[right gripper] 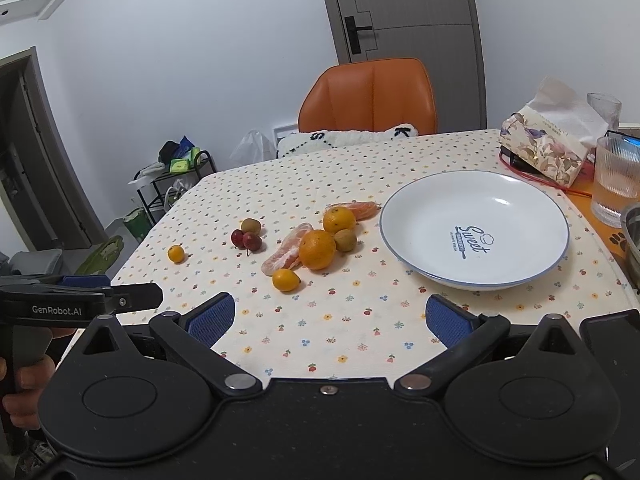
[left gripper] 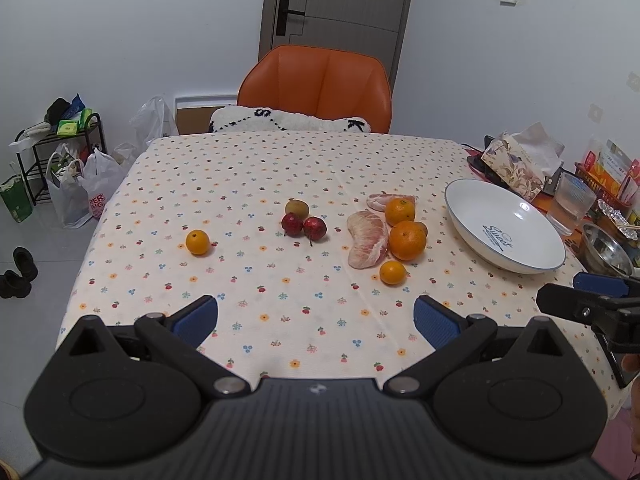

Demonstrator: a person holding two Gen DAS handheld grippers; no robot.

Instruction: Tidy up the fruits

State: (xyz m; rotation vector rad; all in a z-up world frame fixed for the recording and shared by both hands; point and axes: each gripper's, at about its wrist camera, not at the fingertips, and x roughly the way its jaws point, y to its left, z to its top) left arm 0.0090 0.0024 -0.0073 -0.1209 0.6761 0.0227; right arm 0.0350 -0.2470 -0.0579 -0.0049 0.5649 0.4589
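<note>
Fruit lies scattered on the flower-print tablecloth (left gripper: 248, 184). A small orange (left gripper: 197, 242) (right gripper: 176, 253) sits alone at the left. Two red fruits (left gripper: 303, 226) (right gripper: 247, 240) and a kiwi (left gripper: 297, 208) (right gripper: 251, 225) cluster mid-table. Further right are pomelo pieces (left gripper: 367, 243) (right gripper: 285, 255), two larger oranges (left gripper: 407, 239) (right gripper: 317, 249), another kiwi (right gripper: 345, 240) and a small orange (left gripper: 393, 272) (right gripper: 286, 280). An empty white bowl (left gripper: 472, 204) (right gripper: 424, 208) stands at the right. My left gripper (left gripper: 316, 316) and right gripper (right gripper: 330, 314) hover open over the near table edge, holding nothing.
A tissue box (left gripper: 514, 164) (right gripper: 548, 144), a ribbed glass (left gripper: 572, 204) (right gripper: 616, 180) and a metal bowl (left gripper: 606, 250) crowd the right edge. An orange chair (left gripper: 316, 84) stands behind the table. A rack and bags (left gripper: 72, 168) sit on the floor at the left.
</note>
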